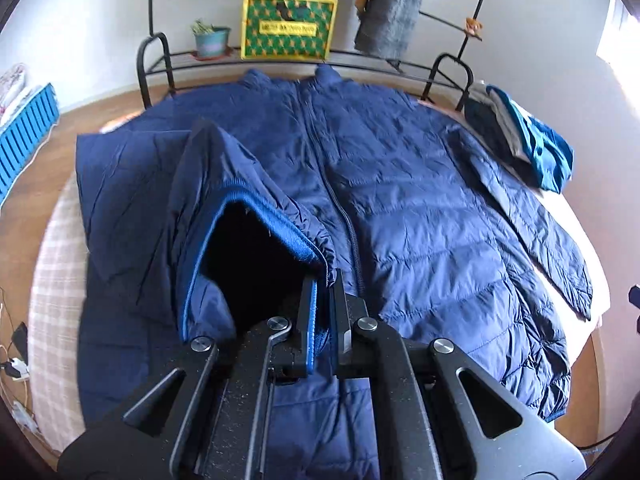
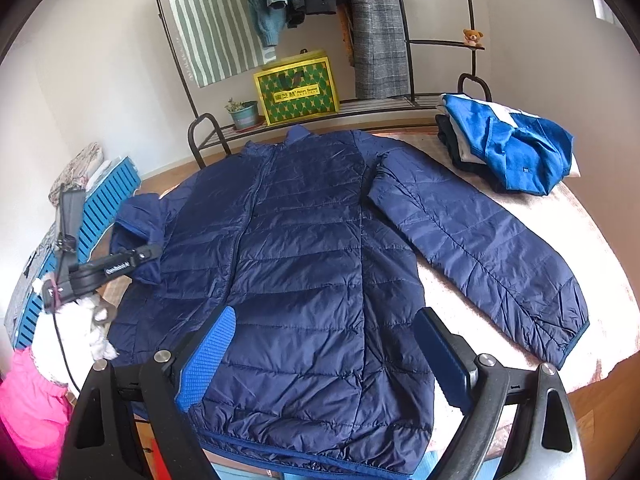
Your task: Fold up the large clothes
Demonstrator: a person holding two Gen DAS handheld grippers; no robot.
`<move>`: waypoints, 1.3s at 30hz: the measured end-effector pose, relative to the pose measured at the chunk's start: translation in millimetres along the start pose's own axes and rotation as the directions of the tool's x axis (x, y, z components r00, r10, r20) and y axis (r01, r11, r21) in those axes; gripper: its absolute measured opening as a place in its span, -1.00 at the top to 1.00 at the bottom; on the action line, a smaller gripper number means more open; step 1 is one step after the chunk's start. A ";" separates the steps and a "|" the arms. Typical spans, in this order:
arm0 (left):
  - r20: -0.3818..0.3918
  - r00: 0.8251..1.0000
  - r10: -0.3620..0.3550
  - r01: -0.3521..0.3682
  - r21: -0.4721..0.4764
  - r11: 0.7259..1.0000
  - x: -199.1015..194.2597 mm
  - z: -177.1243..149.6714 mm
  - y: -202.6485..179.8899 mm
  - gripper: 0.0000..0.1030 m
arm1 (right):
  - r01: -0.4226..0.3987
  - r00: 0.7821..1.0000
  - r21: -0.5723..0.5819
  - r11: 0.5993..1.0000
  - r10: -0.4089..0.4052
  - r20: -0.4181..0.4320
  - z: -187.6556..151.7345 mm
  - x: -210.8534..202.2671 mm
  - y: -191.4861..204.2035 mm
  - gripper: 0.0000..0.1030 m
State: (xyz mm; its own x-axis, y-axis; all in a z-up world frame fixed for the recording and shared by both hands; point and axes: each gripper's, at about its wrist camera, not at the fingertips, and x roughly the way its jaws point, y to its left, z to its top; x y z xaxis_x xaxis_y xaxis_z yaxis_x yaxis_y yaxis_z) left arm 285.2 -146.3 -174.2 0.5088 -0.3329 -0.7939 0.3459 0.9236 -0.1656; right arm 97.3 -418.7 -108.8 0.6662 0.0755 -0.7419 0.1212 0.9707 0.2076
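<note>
A navy jacket (image 2: 304,248) is lying front-up across the middle of the tabletop (image 2: 600,280), collar toward the far edge, zipper running down the centre. The left tool (image 1: 324,300) is pinching one cuff (image 1: 276,232), its fingers pressed together on the blue-trimmed rim; that sleeve is rising off the tabletop and arching over the jacket's own side, the open cuff mouth showing dark inside. From the right wrist view, the left tool (image 2: 136,260) is sitting at the jacket's left edge with the sleeve bunching around it. The right tool (image 2: 324,344) is hanging spread above the jacket's hem, its fingers apart, touching nothing. The other sleeve (image 2: 480,256) is lying flat, slanting toward the near right edge.

A pile (image 2: 508,144) of folded clothes, a bright blue piece on top, is occupying the far right corner, just beside the flat sleeve's shoulder. Past the far edge a rack (image 2: 400,104) is carrying a yellow-green bag (image 2: 298,90), a potted plant (image 2: 242,114) and hanging clothes (image 2: 376,32). A blue crate (image 2: 108,200) is standing off the left edge.
</note>
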 end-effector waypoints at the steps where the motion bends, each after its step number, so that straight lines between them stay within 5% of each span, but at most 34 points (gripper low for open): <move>1: -0.014 1.000 -0.010 0.010 -0.008 1.000 4.1 -1.0 -2.2 0.92 | -0.003 1.000 0.007 1.000 0.003 -0.006 2.8 3.0 -3.6 -0.80; 2: -0.028 0.999 -0.018 0.018 -0.013 1.000 7.3 -1.5 -3.6 0.82 | -0.010 1.000 0.013 1.000 0.010 -0.012 6.4 6.4 -7.0 -0.80; 4: -0.056 0.997 -0.058 0.057 -0.032 0.998 8.5 -1.7 -5.9 0.30 | -0.023 1.000 0.024 0.999 0.024 -0.021 13.8 13.3 -11.8 -0.80; 10: 0.044 0.965 -0.258 0.261 -0.098 0.960 -55.4 -11.2 7.7 0.17 | -0.118 0.990 0.034 0.992 0.120 -0.069 42.1 44.1 -5.1 -0.80; 13: 0.190 0.974 -0.127 0.164 -0.195 0.967 -92.7 -16.7 43.3 0.11 | -0.192 0.973 0.024 0.981 0.194 -0.124 56.4 70.6 13.2 -0.80; 17: 0.186 0.980 0.066 0.007 -0.369 0.930 -89.9 -17.3 100.9 0.11 | -0.283 0.922 0.048 0.958 0.285 -0.262 66.2 133.2 41.5 -0.74; 22: 0.150 0.977 0.149 -0.052 -0.513 0.857 -72.6 -34.0 151.6 0.26 | -0.315 0.831 0.152 0.937 0.349 -0.433 58.0 218.7 68.7 -0.51; 25: 0.152 0.967 0.205 -0.093 -0.540 0.837 -72.0 -34.8 167.1 0.26 | -0.328 0.776 0.210 0.921 0.389 -0.496 48.7 256.2 82.7 -0.49; 27: 0.165 0.960 0.229 -0.102 -0.554 0.826 -74.6 -35.4 171.9 0.26 | -0.332 0.760 0.206 0.921 0.390 -0.520 47.0 273.1 93.8 -0.32; 29: 0.170 0.958 0.230 -0.096 -0.565 0.820 -75.7 -37.5 178.1 0.26 | -0.325 0.765 0.154 0.933 0.355 -0.538 51.1 282.7 104.4 0.10; 31: 0.170 0.958 0.231 -0.099 -0.558 0.824 -72.8 -35.7 178.2 0.26 | -0.314 0.784 0.067 0.947 0.299 -0.544 64.1 287.2 112.8 0.75; 36: 0.164 0.958 0.234 -0.120 -0.513 0.850 -69.0 -30.2 167.5 0.26 | -0.205 0.914 -0.159 0.966 0.130 -0.385 125.1 280.3 109.3 0.92; 39: 0.160 0.962 0.223 -0.117 -0.496 0.860 -66.1 -26.7 159.6 0.26 | -0.120 0.956 -0.195 0.973 0.061 -0.285 162.7 286.1 89.6 0.93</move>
State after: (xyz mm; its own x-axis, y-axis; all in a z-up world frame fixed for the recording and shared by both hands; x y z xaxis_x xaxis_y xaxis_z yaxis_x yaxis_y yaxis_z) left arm 285.7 28.2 -163.7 0.6926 -0.1450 -0.7066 -0.1529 0.9278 -0.3402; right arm 418.5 -347.3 -198.7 0.4346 0.1965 -0.8789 -0.1055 0.9803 0.1670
